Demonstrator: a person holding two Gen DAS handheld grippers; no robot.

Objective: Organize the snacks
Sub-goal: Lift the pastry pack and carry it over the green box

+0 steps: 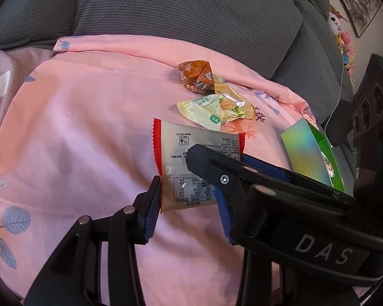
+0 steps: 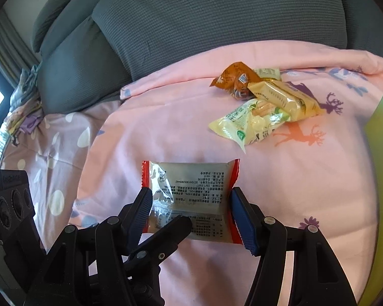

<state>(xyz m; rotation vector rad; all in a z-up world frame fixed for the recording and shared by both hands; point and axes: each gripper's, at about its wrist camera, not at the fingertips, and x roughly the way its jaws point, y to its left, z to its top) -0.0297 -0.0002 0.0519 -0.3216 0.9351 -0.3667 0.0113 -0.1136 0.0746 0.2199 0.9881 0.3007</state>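
A grey sofa point(image 2: 204, 20) carries a pink sheet point(image 2: 166, 132). Both the left gripper point(image 1: 189, 201) and right gripper point(image 2: 189, 214) clench the red-edged packet point(image 2: 191, 191) above it. Other snacks point(image 2: 265, 102) lie behind; a green box point(image 1: 309, 153), apparently open, sits far right.

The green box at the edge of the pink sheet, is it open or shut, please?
Open. In the left wrist view the green box has its top flap raised, and printed snack packaging shows inside the opening.
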